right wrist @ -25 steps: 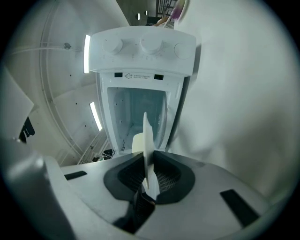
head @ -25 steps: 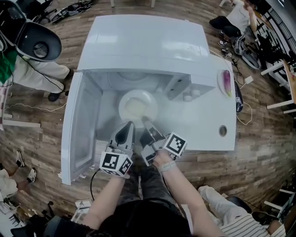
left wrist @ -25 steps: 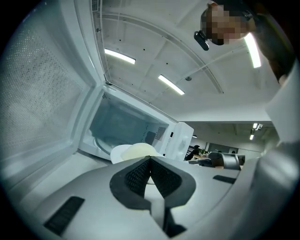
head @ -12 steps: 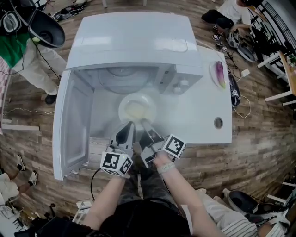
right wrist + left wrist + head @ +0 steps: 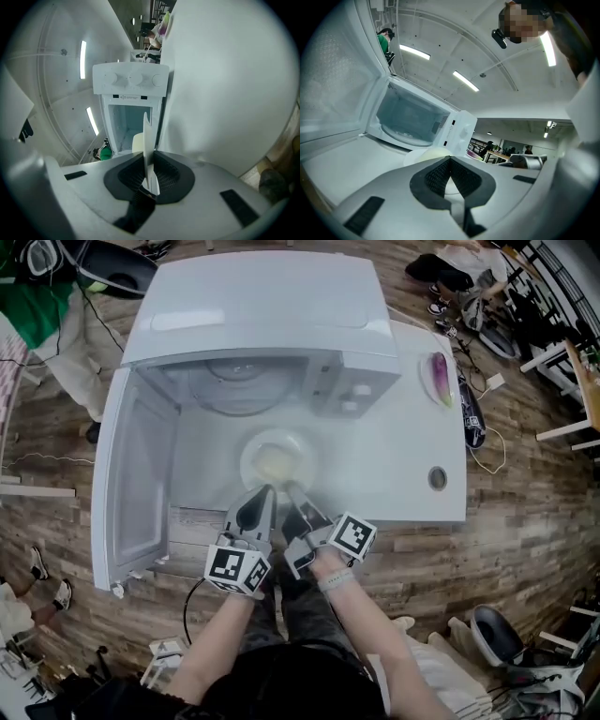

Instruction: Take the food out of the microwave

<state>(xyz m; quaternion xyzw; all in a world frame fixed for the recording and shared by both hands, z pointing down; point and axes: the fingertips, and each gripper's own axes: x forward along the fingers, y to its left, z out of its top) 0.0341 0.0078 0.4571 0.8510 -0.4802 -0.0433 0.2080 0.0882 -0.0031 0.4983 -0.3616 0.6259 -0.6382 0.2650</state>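
Note:
A white plate (image 5: 278,462) of pale food hangs in front of the open microwave (image 5: 253,324), outside its cavity (image 5: 234,381) and over the white table (image 5: 394,474). My left gripper (image 5: 263,491) is shut on the plate's near rim. Just to the right of it, my right gripper (image 5: 292,488) is shut on the same rim. In the left gripper view the plate (image 5: 423,157) shows just past the closed pads of the left gripper (image 5: 450,163). Seen edge-on in the right gripper view, the plate (image 5: 146,136) is pinched in the right gripper (image 5: 149,176).
The microwave door (image 5: 131,474) stands swung open at the left. A small dish with a purple thing (image 5: 438,376) sits at the table's right edge, near a round hole (image 5: 438,478). Wooden floor, chairs and standing people surround the table.
Both grippers have drawn the plate back out of the microwave cavity toward me. The microwave now lies farther from the plate.

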